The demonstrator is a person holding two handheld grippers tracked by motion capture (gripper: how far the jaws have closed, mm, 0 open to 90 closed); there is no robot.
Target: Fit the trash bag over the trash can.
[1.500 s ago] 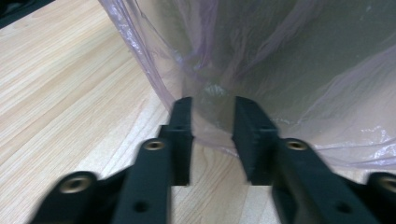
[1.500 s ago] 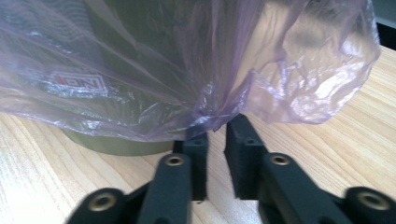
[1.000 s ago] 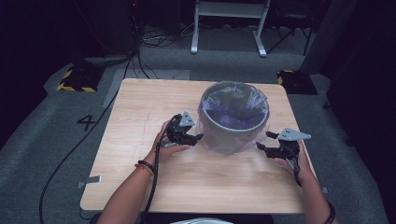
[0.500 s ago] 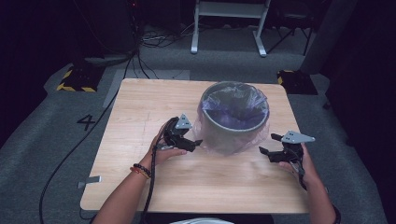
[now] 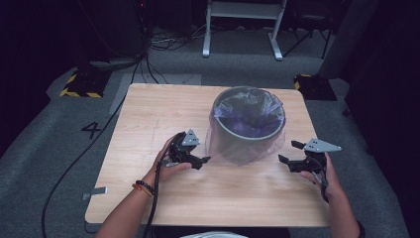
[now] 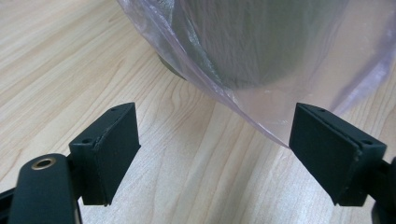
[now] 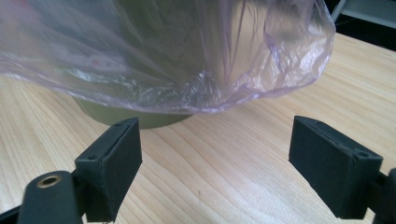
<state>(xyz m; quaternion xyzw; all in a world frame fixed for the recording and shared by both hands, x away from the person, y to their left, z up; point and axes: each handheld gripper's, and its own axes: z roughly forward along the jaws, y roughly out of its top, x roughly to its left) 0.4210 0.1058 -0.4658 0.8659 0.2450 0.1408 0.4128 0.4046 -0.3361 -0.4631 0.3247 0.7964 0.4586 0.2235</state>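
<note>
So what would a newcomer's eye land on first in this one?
The grey bin lined with a translucent purple bag, standing on the far right half of the wooden table. Then the two black grippers flanking it, left gripper and right gripper, both open and holding nothing.

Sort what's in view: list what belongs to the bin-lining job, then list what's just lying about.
Part of the job:
- grey bin
- purple plastic bag draped over its rim
- left gripper, jaws open beside the bag
- right gripper, jaws open
- wooden table

Lying about:
- floor cables
- yellow-black block
- white frame legs
</note>
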